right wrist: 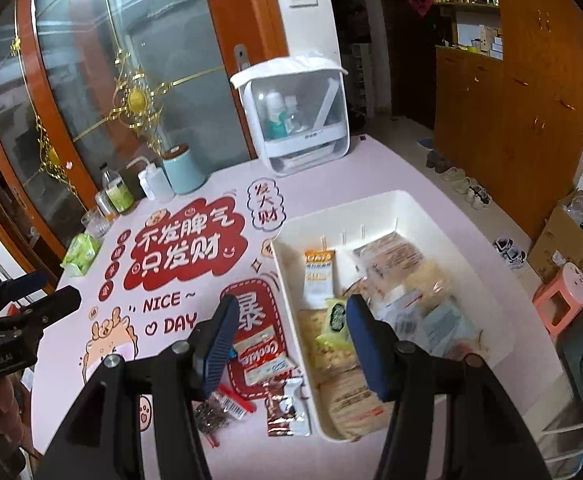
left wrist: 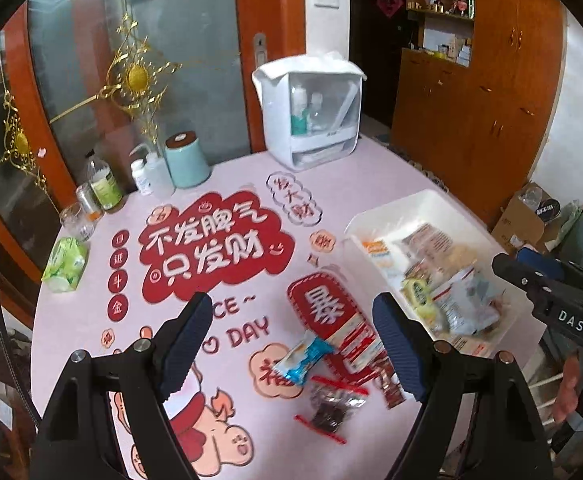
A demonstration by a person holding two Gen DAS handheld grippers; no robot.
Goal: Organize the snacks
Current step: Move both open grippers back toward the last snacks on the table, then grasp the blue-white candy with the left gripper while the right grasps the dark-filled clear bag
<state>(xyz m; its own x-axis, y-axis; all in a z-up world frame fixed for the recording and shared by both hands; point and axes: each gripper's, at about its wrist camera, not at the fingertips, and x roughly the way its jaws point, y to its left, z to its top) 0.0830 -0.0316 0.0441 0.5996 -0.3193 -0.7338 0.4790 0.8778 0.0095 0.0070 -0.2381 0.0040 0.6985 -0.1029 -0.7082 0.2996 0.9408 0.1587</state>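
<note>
A white bin (right wrist: pixel 291 280) (left wrist: pixel 423 200) on the pink table holds several snack packets. Loose snacks lie left of it: a blue-and-white packet (left wrist: pixel 305 358), a red-and-white cookie packet (right wrist: pixel 259 354) (left wrist: pixel 357 338), a brown sachet (right wrist: pixel 285 406) (left wrist: pixel 389 380), and a clear red-sealed bag of dark pieces (left wrist: pixel 331 404) (right wrist: pixel 215 408). My left gripper (left wrist: pixel 293 346) is open and empty above the loose snacks. My right gripper (right wrist: pixel 291 344) is open and empty over the bin's near left wall.
At the table's back stand a white lidded organiser (left wrist: pixel 311 116), a teal canister (left wrist: pixel 185 160), bottles (left wrist: pixel 103 184), a glass (left wrist: pixel 77 220) and a green tissue pack (left wrist: pixel 65 264). A glass door is behind; wooden cabinets (right wrist: pixel 523 112), a cardboard box and a pink stool (right wrist: pixel 563 300) are right.
</note>
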